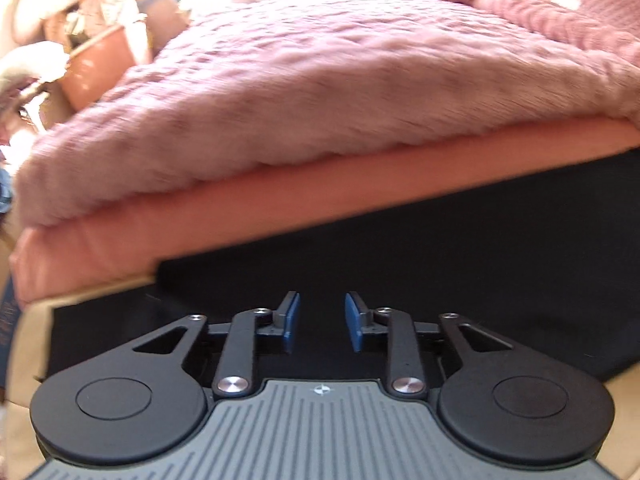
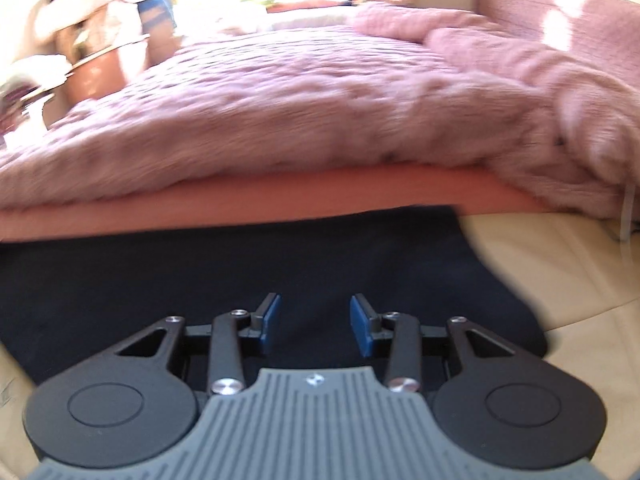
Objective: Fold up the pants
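The dark navy pants (image 1: 400, 264) lie flat on a cream surface at the foot of the bed, and they also show in the right wrist view (image 2: 200, 272). My left gripper (image 1: 322, 322) is open and empty, with its blue pads (image 1: 294, 320) just above the dark cloth. My right gripper (image 2: 316, 322) is open and empty over the pants, near their rounded right edge. Both views are blurred. How the pants are folded cannot be told.
A bed with a fluffy pink blanket (image 1: 320, 80) and a peach mattress edge (image 1: 240, 200) rises right behind the pants. A cream surface (image 2: 560, 264) lies to the right. Piled clothes and an orange basket (image 1: 96, 68) stand at the far left.
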Motion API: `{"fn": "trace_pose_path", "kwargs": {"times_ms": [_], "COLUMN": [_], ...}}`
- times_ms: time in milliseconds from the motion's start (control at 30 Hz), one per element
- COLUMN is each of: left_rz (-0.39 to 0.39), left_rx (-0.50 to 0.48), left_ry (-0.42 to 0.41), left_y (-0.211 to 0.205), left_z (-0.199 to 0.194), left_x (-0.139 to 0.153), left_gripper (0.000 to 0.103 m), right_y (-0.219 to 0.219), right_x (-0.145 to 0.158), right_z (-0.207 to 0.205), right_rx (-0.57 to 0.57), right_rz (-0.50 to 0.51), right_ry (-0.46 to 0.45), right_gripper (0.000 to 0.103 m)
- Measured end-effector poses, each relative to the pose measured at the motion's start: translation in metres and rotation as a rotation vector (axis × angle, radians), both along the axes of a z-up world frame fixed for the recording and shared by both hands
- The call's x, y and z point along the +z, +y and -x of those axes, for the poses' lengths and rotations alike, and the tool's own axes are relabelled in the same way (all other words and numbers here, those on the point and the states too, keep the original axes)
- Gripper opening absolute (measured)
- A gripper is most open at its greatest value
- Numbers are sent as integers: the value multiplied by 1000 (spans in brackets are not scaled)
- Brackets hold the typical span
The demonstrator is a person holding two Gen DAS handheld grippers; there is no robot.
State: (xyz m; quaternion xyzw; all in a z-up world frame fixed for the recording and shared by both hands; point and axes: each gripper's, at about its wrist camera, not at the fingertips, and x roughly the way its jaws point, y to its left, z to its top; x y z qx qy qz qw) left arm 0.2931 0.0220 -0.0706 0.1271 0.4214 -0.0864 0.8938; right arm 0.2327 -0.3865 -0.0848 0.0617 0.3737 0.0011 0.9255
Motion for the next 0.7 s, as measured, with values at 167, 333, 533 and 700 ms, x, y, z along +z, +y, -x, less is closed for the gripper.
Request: {"fn": "trace_pose_path", "kwargs": {"times_ms": [167, 333, 533, 700], "left_rz": [25, 42, 65, 132], "left_rx": [-7, 29, -8, -12], "left_ry": [76, 96, 121, 77], "left_y": [-17, -19, -41, -39], "left_z": [13, 20, 32, 53], "left_x": [-29, -41, -41, -31], "left_gripper": [17, 4, 0, 6], "right_y": [59, 72, 64, 47], "right_x": [-17, -42, -42, -37], "right_z": [12, 18, 18, 24], "right_rx": [114, 140, 167, 177], "right_rz": [70, 146, 212, 228], "right_ry": [18, 81, 144, 181], "right_gripper": [28, 26, 23, 23]}}
